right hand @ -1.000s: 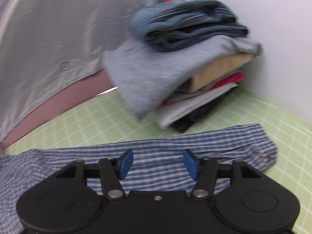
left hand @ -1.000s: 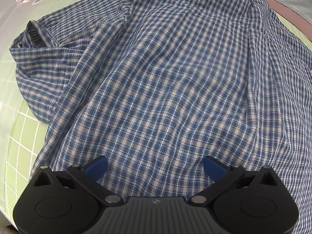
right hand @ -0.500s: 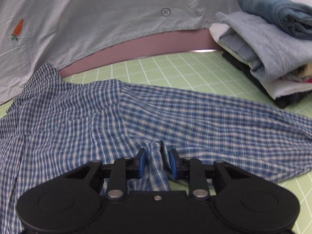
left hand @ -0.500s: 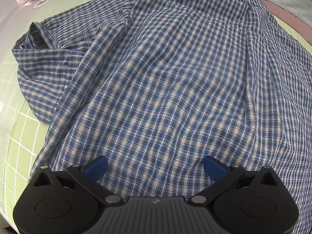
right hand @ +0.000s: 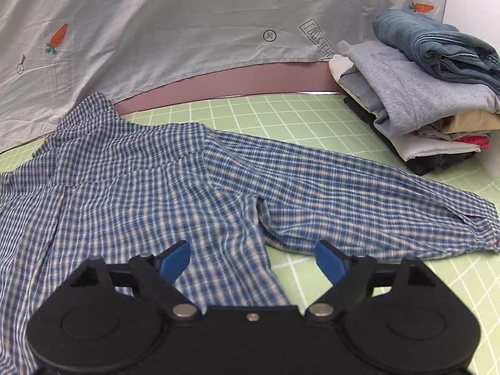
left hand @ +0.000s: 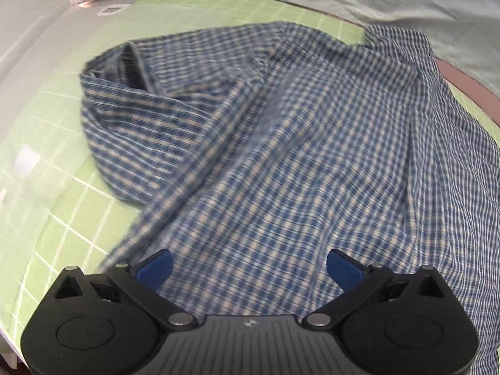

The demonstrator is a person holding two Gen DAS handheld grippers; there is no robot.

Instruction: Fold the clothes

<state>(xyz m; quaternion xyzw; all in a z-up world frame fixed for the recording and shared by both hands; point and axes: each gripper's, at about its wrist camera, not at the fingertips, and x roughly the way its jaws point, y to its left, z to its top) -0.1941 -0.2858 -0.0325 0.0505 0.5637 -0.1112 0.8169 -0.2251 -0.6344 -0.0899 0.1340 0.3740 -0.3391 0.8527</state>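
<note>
Left wrist view looks down over a blue-and-white plaid shirt (left hand: 281, 162) spread across a green grid mat (left hand: 62, 206). The left gripper (left hand: 249, 268) hangs low over the lower part of the shirt with its blue-tipped fingers (left hand: 154, 267) spread wide, nothing between them. Off to the left, one sleeve (left hand: 131, 118) lies bunched and doubled over itself on the mat, its cuff end turned up. The fabric is rumpled, with long creases running up toward the collar (left hand: 400, 43) at the far edge (this view is a little smeared, so finer detail is hard to read).

From the right wrist view, the right gripper (right hand: 252, 262) is likewise spread wide and empty, poised above the shirt's side edge, where the cloth meets the bare mat (right hand: 312, 125). The other sleeve (right hand: 359, 206) stretches out flat to the right, its cuff (right hand: 481, 228) near the right edge of the frame. Beyond the sleeve, well apart from the gripper, a stack of folded clothes (right hand: 422, 93) sits by the white wall, denim on top of a grey garment. A pale grey sheet printed with small carrots (right hand: 187, 31) drapes down behind the table's far edge.
</note>
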